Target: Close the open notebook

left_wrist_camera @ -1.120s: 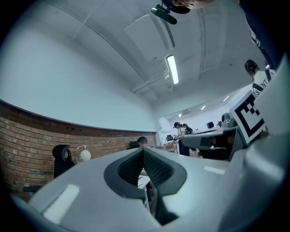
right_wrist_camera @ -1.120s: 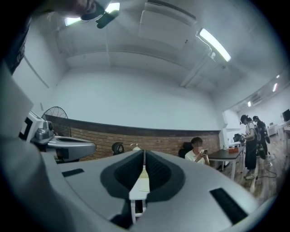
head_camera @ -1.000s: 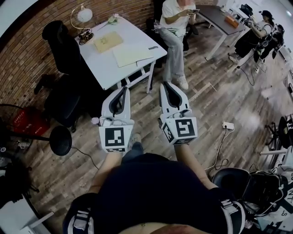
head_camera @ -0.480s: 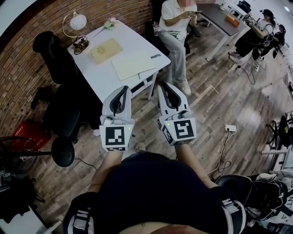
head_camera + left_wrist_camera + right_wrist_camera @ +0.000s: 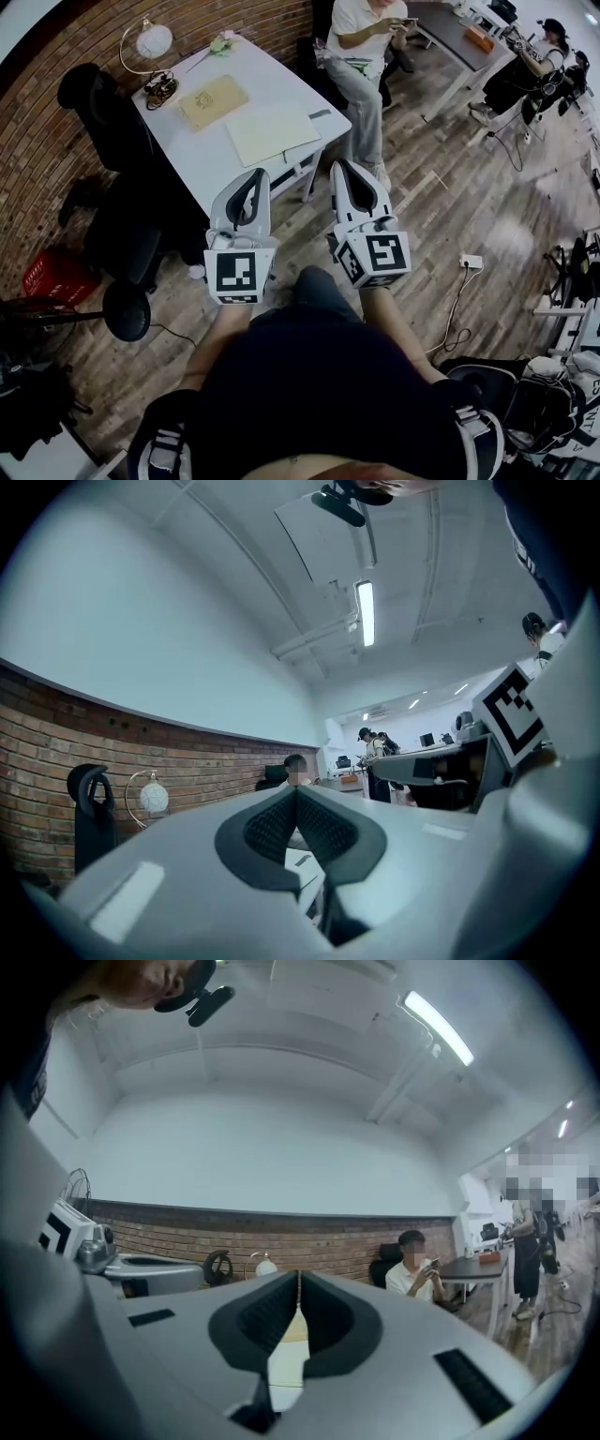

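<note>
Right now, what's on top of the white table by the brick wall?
An open notebook, a tan book, a globe lamp and a small dark item. The left gripper covers part of the near edge of the table.

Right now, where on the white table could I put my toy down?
Bare room lies on the table between the tan book and the near corner, left of the open notebook, and along the far edge beyond both. The lamp corner is crowded.
</note>
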Tool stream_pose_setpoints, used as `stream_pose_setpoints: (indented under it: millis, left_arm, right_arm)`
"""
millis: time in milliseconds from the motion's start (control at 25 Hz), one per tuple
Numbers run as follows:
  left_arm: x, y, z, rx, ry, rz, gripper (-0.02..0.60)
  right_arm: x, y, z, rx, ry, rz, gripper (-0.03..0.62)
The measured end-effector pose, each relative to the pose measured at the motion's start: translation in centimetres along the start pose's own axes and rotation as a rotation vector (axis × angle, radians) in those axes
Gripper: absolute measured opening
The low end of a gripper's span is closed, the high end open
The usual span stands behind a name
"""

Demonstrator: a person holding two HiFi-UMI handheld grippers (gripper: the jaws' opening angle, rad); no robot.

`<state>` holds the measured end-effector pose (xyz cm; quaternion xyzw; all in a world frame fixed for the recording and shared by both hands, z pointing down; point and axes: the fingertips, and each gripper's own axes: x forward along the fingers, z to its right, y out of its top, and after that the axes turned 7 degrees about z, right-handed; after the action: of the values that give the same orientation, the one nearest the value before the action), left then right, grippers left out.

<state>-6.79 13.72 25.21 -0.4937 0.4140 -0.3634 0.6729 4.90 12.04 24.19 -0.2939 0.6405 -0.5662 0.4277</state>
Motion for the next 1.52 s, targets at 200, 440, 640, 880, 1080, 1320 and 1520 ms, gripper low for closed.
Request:
stream_pose_setpoints:
  millis: [200, 440, 640, 880, 1080, 1320, 1520]
  left_arm:
    - [1.8, -0.8, -0.4, 0.004, 0.007, 0.000, 0.006]
    - [5.6, -2.3, -2.0, 0.010, 0.039, -0.014, 0.006]
    - [9.9, -3.9, -3.7, -0.005, 0.079, -0.028, 0.006]
    - [15.7, -5.1, -6.5, -0.019, 0.137, -0.034, 0.006]
    - [19.9, -6.0, -8.1, -0.016, 0.185, -0.040, 0.006]
    - [24.1, -7.2, -10.0, 0.014, 0.241, -0.028, 0.006]
    - [27.0, -8.5, -10.7, 0.019, 0.286, -0.062, 0.006]
  right_arm:
    - [1.6, -0.6, 1.1, -0.008, -0.001, 0.008, 0.012]
    - [5.6, -2.1, 3.1, -0.013, 0.021, 0.003, 0.012]
    - [10.4, -3.1, 5.8, -0.025, 0.050, 0.003, 0.012]
    - [16.9, -4.7, 9.1, -0.012, 0.094, -0.013, 0.012]
    - [21.7, -5.9, 11.9, 0.003, 0.135, -0.016, 0.012]
    - [26.7, -7.7, 14.1, 0.029, 0.205, -0.035, 0.012]
    - [29.9, -9.0, 15.5, 0.039, 0.275, -0.043, 0.012]
